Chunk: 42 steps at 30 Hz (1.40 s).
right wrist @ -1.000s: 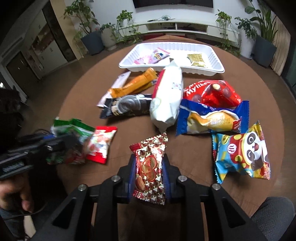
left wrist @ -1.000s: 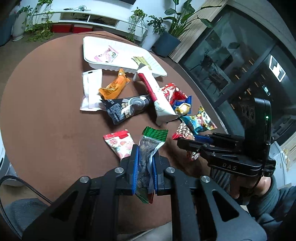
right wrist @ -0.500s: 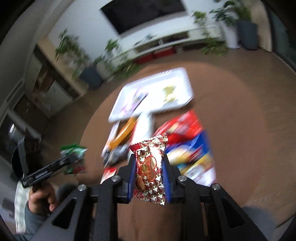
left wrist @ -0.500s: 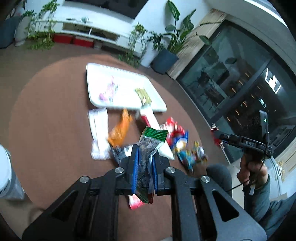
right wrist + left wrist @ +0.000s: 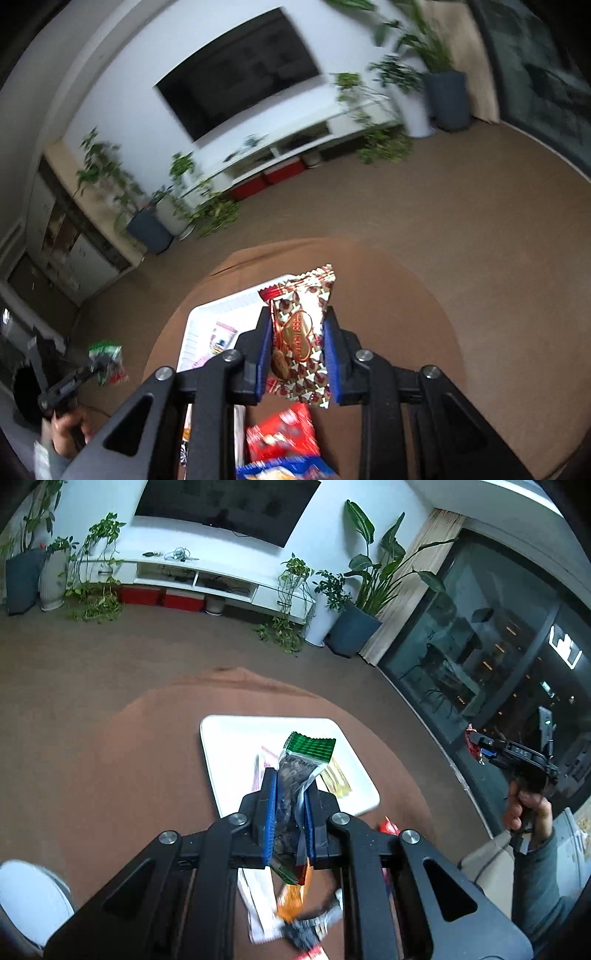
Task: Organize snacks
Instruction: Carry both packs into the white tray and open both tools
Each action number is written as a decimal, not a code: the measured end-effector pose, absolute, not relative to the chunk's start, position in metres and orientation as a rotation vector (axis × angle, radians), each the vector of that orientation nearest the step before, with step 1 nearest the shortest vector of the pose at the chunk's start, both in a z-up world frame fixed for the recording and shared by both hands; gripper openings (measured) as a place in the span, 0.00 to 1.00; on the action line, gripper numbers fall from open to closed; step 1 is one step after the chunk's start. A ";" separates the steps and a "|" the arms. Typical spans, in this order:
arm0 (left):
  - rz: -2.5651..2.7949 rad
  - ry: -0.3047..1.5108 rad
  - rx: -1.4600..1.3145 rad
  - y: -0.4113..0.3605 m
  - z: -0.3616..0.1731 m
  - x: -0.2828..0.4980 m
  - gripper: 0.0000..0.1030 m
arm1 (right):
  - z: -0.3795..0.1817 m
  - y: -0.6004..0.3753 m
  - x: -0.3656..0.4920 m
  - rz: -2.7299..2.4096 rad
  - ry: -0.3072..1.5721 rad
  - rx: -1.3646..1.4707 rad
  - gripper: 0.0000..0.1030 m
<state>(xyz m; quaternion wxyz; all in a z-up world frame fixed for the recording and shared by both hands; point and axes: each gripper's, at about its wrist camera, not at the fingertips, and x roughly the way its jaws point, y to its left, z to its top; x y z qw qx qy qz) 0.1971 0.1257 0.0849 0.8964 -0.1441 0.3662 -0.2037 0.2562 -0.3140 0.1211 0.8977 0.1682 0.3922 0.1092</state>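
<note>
Left gripper (image 5: 289, 812) clamped on green-topped packet (image 5: 301, 766); right gripper (image 5: 297, 349) clamped on red-gold packet (image 5: 300, 332). Both above white tray (image 5: 236, 738).

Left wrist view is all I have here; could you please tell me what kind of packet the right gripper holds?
Observer: The right gripper is shut on a red-and-gold packet that bears a heart-shaped logo.
Operator: Thank you. Which snacks show near it in its own view?
Observer: A red packet and a blue packet lie on the brown table, at the bottom of its picture, partly behind its fingers.
</note>
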 end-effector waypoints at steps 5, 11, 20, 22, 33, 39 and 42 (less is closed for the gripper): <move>-0.405 0.790 -0.284 0.110 0.077 0.240 0.11 | 0.111 -0.253 0.304 0.345 0.856 0.235 0.27; -0.390 0.864 -0.287 0.083 0.029 0.287 0.11 | 0.064 -0.202 0.343 0.399 0.985 0.109 0.27; -0.352 0.938 -0.265 0.065 -0.040 0.318 0.11 | -0.018 -0.187 0.371 0.380 1.174 0.107 0.27; -0.345 0.941 -0.253 0.062 -0.046 0.322 0.11 | -0.026 -0.188 0.373 0.381 1.192 0.114 0.27; -0.356 0.942 -0.192 0.039 -0.070 0.344 0.14 | -0.056 -0.183 0.362 0.387 1.289 0.174 0.28; -0.359 0.943 -0.182 0.028 -0.077 0.352 0.15 | -0.057 -0.186 0.357 0.370 1.279 0.197 0.30; -0.362 0.946 -0.165 0.020 -0.077 0.353 0.15 | -0.056 -0.182 0.357 0.367 1.280 0.181 0.36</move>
